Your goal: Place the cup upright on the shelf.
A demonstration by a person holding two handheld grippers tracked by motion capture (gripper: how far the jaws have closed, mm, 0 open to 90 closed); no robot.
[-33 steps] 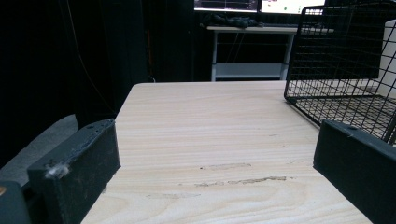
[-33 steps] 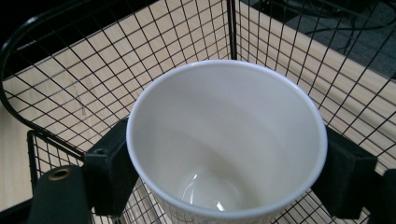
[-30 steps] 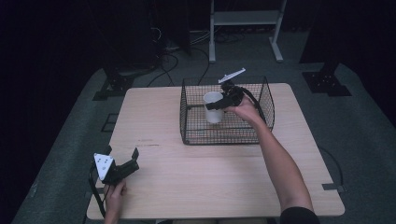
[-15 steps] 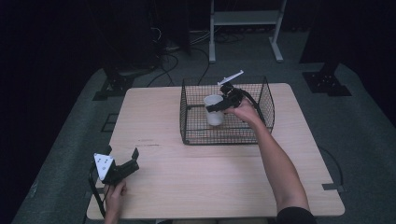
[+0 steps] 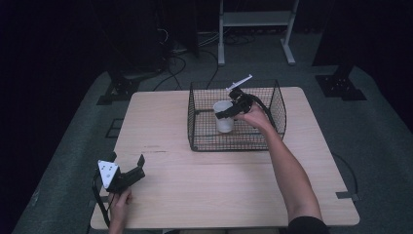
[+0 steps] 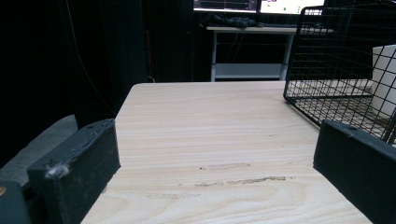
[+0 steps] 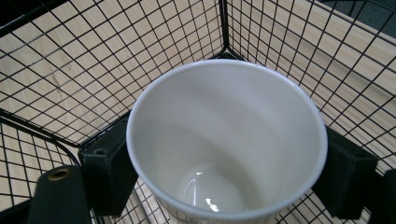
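Landmark: the black wire basket (image 5: 280,105) stood on the far half of the worktop (image 5: 214,190), open at the top; every place below is given from it.

Cup: a white cup (image 5: 223,116) stood upright inside the wire basket, in its left part as the high view showed it, close to the left wall. In the right gripper view the cup (image 7: 224,140) was seen from above, hollow and bare inside, with the basket's mesh floor and a corner of its walls behind it.

Right hand-held gripper: the right hand-held gripper (image 5: 228,112) reached down into the wire basket from its right side. Its jaws were pressed on the cup from both sides, one black pad against each outer wall just under the rim, so it had hold of the cup.

Right arm: the person's forearm ran from the near edge of the worktop up over the basket's front wall.

Left hand-held gripper: the left hand-held gripper (image 5: 127,165) lay well apart from the wire basket, near the front left corner of the worktop. Its jaws stood wide apart, with nothing between them but bare wood (image 6: 215,140).

Left gripper view: the wire basket (image 6: 327,60) showed at the right, with the cup (image 6: 384,79) behind its mesh.
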